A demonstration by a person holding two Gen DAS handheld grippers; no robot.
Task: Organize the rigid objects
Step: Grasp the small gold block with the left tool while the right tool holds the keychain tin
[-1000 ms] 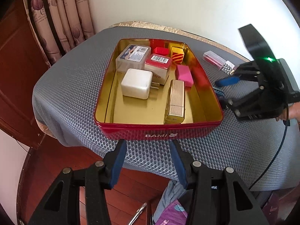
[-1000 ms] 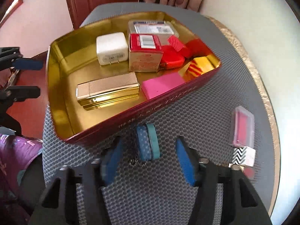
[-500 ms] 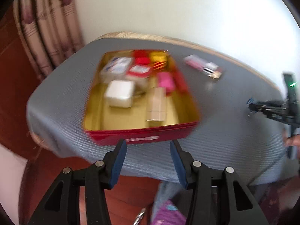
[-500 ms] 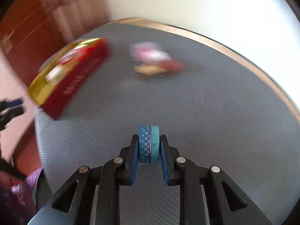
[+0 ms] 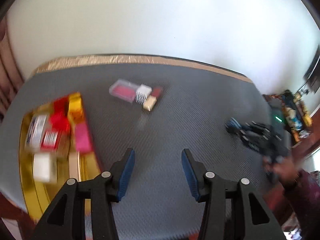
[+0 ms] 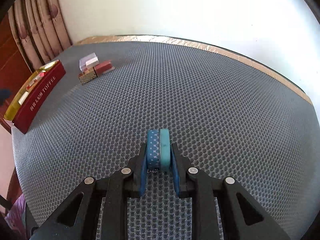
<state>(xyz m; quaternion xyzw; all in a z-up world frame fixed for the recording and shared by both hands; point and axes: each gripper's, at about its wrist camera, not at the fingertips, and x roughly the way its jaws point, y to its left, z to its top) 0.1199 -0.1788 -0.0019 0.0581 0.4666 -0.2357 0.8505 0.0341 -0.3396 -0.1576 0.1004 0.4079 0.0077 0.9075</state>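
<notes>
My right gripper [image 6: 158, 152] is shut on a pair of tape rolls [image 6: 158, 150], one blue patterned and one teal, held low over the grey mat. It also shows, blurred, in the left wrist view [image 5: 233, 125]. My left gripper [image 5: 158, 170] is open and empty over the mat, right of the red tin [image 5: 26, 184] with the gold inside. The tin holds several small boxes, a white charger [image 5: 43, 167] and a pink block [image 5: 82, 138]. A cluster of small boxes [image 5: 138, 95] lies on the mat beyond; it also shows in the right wrist view [image 6: 94, 69].
The red tin [image 6: 38, 98] sits at the mat's left edge in the right wrist view. A gold-trimmed table edge [image 6: 220, 48] and a white wall lie behind. Curtains [image 6: 40, 30] hang at the far left. Clutter [image 5: 292, 110] stands at the right beyond the table.
The right gripper closed on the tape rolls and carried them away from the tin to the open mat. The left gripper swung right, putting the tin at its left.
</notes>
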